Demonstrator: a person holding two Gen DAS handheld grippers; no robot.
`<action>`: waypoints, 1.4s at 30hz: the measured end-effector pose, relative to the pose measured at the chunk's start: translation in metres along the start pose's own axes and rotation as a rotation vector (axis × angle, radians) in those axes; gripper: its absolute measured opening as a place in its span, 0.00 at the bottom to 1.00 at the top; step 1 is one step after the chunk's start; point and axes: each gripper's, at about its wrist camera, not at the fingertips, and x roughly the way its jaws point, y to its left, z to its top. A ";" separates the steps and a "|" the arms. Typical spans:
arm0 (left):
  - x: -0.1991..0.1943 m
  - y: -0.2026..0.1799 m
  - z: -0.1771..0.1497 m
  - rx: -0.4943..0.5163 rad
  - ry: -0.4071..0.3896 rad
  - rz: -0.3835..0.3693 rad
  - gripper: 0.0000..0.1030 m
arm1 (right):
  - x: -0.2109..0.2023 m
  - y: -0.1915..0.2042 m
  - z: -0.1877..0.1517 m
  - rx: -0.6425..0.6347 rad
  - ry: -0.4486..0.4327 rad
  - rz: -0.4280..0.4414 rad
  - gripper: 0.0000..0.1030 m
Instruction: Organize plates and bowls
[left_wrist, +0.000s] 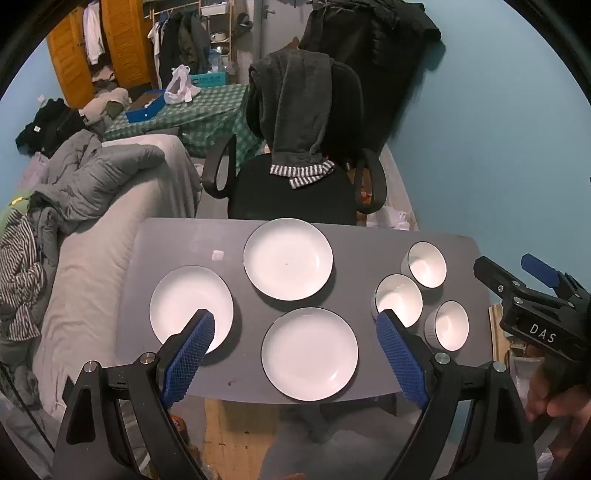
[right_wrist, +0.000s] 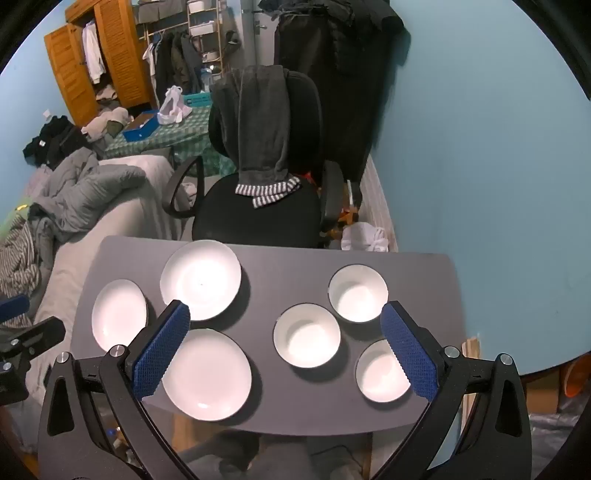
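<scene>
Three white plates lie on the grey table (left_wrist: 354, 236): a far plate (left_wrist: 288, 258), a left plate (left_wrist: 186, 304) and a near plate (left_wrist: 310, 354). Three white bowls stand at the right: far bowl (left_wrist: 427, 264), middle bowl (left_wrist: 399, 299), near bowl (left_wrist: 451, 325). My left gripper (left_wrist: 295, 321) is open and empty, held above the table's near edge. My right gripper (right_wrist: 286, 312) is open and empty above the near edge; it also shows in the left wrist view (left_wrist: 517, 273). The right wrist view shows the plates (right_wrist: 201, 278) and bowls (right_wrist: 306, 339).
A black office chair (left_wrist: 295, 184) draped with a dark garment stands behind the table. A bed with grey bedding (left_wrist: 110, 206) runs along the left. A blue wall (left_wrist: 498, 129) is at the right. A small white scrap (left_wrist: 218, 254) lies on the table.
</scene>
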 end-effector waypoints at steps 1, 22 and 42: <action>0.001 -0.001 0.000 -0.001 0.004 0.008 0.88 | 0.000 0.000 0.000 0.001 0.002 0.002 0.98; 0.011 0.001 0.008 -0.017 0.009 -0.051 0.88 | 0.005 0.004 0.001 0.001 0.006 0.006 0.98; 0.015 0.003 0.016 -0.021 0.016 -0.068 0.88 | 0.012 0.000 0.001 0.008 0.017 0.007 0.98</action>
